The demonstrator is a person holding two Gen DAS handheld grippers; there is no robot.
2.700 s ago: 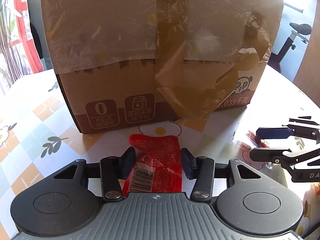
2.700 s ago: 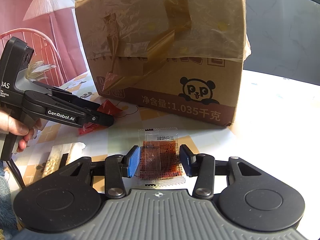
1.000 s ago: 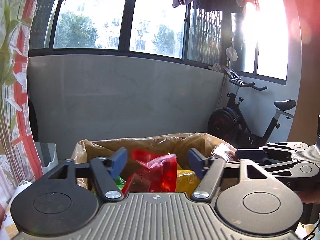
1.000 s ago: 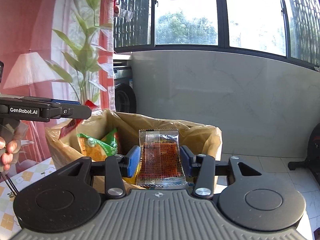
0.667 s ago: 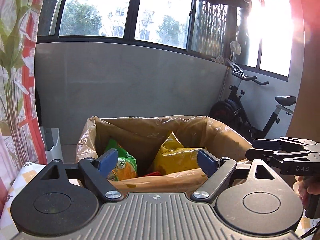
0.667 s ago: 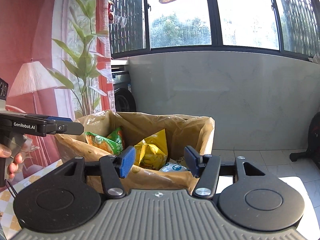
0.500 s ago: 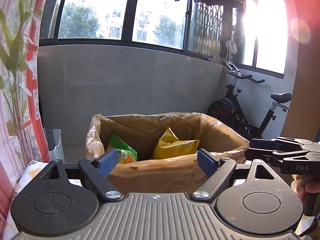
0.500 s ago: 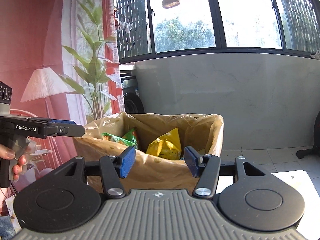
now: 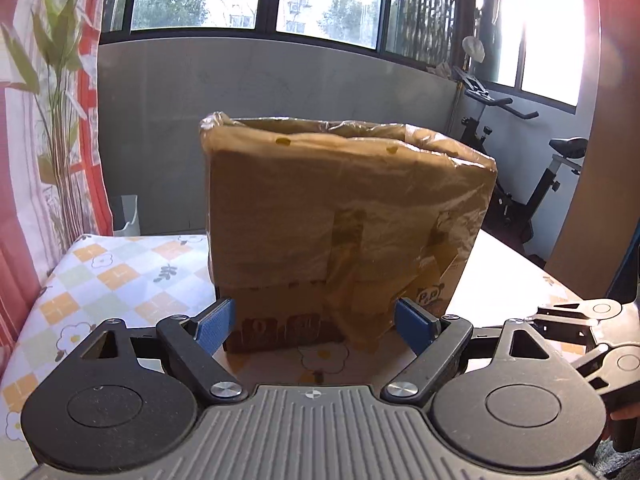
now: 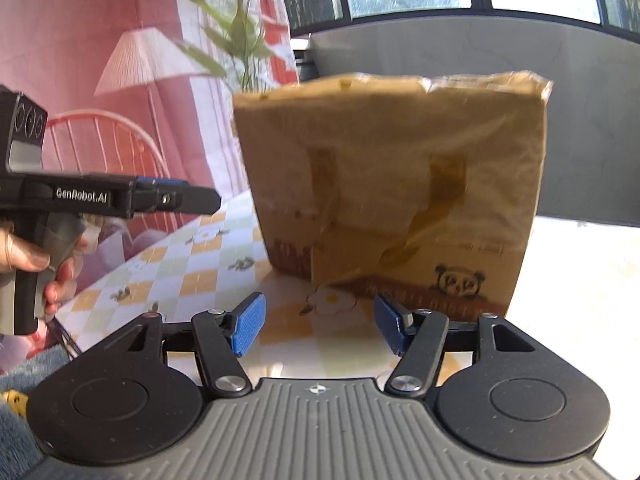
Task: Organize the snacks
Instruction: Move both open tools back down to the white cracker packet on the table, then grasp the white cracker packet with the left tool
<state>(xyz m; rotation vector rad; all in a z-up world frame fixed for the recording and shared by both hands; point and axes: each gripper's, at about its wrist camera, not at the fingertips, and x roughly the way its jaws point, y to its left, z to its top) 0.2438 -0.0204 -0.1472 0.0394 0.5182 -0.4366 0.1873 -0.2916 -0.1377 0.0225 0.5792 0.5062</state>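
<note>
Both claws released, nothing between their pads: left gripper [image 9: 314, 324] and right gripper [image 10: 320, 322] face the plastic-lined cardboard box [image 9: 344, 216] across bare tablecloth [image 9: 120, 276]; only the right view shows the left hand [image 10: 28, 260].

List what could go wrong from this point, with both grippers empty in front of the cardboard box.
1. The plastic liner and loose tape hang down the front of the cardboard box; an open jaw moving close could snag them and possibly tug the box.
2. The left gripper and right gripper sit side by side, both with jaws open, so they may bump when moving.
3. Strong glare whitens the table on the right, where a snack packet could be missed.
</note>
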